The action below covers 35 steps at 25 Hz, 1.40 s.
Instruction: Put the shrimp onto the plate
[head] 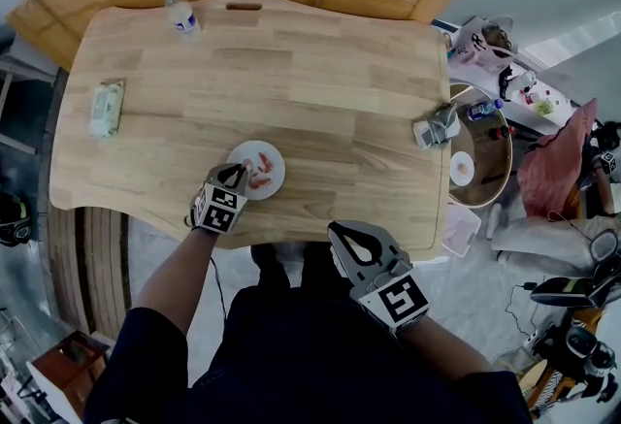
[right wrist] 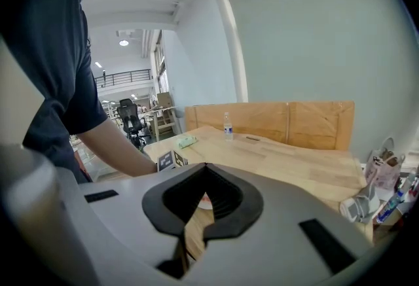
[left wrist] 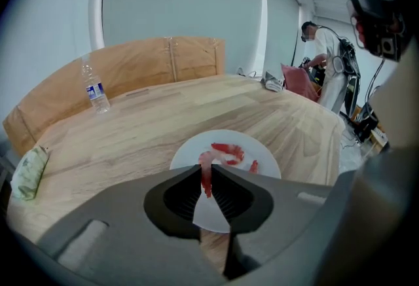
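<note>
A small white plate [head: 274, 160] lies near the front edge of the wooden table [head: 320, 92]. Two red shrimp [head: 262, 181] rest on it. My left gripper [head: 236, 174] hovers at the plate's near-left rim. In the left gripper view the left gripper [left wrist: 207, 167] is shut on a third shrimp [left wrist: 207, 182], which hangs curled over the plate [left wrist: 262, 155], with another shrimp [left wrist: 228, 150] lying beyond it. My right gripper [head: 342, 236] is held off the table's front edge, right of the plate. Its jaws [right wrist: 205, 167] are shut with nothing between them.
A water bottle [head: 179, 13] stands at the far left of the table and a packet of wipes [head: 106, 109] lies at the left edge. A crumpled grey object [head: 437, 126] sits at the right edge. A cluttered round side table [head: 490, 170] stands beyond it.
</note>
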Each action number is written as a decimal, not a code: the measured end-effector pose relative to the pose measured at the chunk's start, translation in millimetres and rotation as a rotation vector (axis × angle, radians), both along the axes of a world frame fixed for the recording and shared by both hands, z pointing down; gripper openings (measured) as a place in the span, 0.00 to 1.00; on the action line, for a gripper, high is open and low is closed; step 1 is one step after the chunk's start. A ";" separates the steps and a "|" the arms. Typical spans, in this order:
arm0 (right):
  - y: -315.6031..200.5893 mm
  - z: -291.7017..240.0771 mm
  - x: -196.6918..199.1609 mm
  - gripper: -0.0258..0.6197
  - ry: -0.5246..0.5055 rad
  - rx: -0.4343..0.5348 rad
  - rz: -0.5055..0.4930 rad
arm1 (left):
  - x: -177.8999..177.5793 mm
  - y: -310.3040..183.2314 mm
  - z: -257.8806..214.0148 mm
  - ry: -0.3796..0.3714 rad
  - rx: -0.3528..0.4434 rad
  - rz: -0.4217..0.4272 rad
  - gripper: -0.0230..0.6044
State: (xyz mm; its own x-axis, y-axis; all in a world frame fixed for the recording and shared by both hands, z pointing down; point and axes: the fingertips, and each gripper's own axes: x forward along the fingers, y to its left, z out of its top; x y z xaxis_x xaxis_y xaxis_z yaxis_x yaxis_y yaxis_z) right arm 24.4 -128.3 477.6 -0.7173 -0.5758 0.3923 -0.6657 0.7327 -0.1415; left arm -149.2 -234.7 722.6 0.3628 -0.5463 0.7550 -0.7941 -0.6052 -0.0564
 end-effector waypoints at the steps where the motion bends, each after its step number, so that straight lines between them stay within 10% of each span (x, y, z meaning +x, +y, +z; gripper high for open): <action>1: 0.2 1.5 0.9 0.05 0.001 -0.003 0.002 | 0.1 -0.4 2.6 -0.003 -0.002 0.001 0.12; 35: 3.6 4.6 0.1 0.05 -0.005 -0.043 0.029 | 5.6 -7.9 13.8 -0.036 -0.002 0.031 0.15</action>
State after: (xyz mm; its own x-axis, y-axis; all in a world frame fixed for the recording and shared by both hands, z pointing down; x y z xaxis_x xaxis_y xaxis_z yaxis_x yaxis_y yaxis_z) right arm 24.5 -124.7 482.3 -0.7029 -0.5787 0.4136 -0.6853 0.7066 -0.1762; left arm -143.7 -242.6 736.4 0.3520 -0.5336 0.7690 -0.7726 -0.6294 -0.0831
